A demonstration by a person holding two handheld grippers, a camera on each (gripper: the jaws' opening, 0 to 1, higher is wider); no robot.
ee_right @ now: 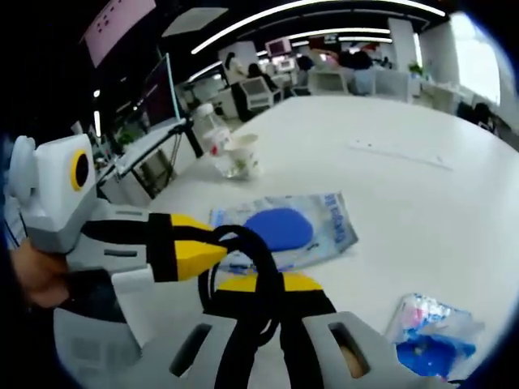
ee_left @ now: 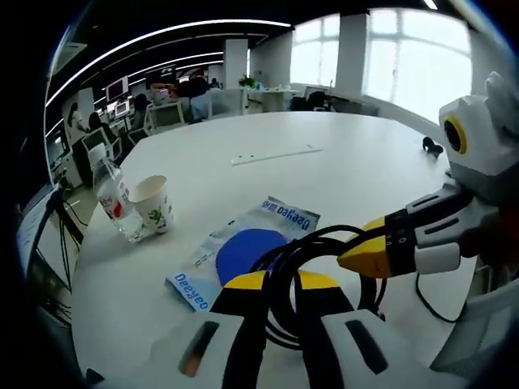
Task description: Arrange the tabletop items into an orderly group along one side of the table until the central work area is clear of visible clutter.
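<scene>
Gripping a coiled black cable (ee_left: 285,275) together, the left tool (ee_left: 280,285) and right tool (ee_right: 268,285) are both clenched on it above the white bench (ee_left: 324,174). The loops could slip or snag the blue packet (ee_left: 243,251) beneath. At ten o'clock, a paper cup (ee_left: 154,203) and bottle (ee_left: 115,203) near the edge; open room at twelve.
</scene>
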